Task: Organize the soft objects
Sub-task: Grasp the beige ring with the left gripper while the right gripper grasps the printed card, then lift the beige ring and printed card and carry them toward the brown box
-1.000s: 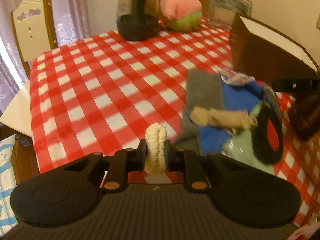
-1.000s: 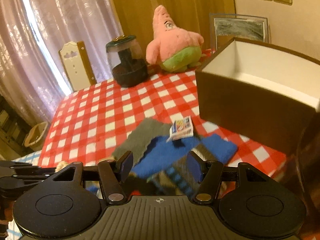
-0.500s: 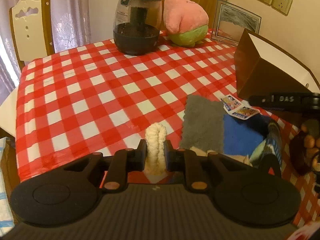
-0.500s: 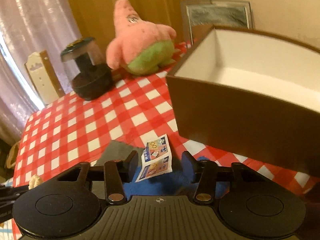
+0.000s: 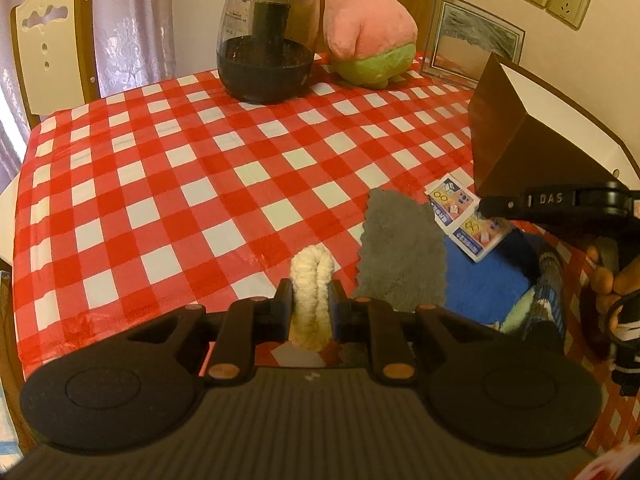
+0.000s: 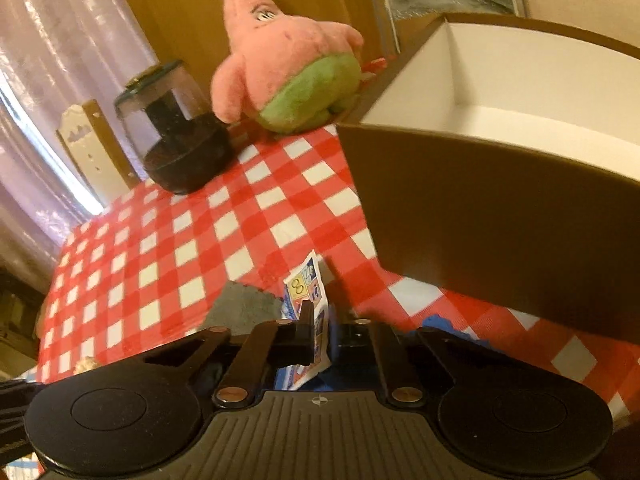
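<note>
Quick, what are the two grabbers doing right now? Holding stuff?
Left gripper: closed on the cream rope.
Right gripper: closed on the small printed packet.

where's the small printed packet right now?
The printed packet is pinched between the right gripper fingers. In the left wrist view it sits right of centre, over the blue cloth and grey cloth, just before the brown box.

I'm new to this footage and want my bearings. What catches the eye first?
The pink plush star at the far end of the red checked tablecloth, beside a dark jar. The left tongs clamp a cream rope; the right tongs pinch a small packet beside the brown box.
</note>
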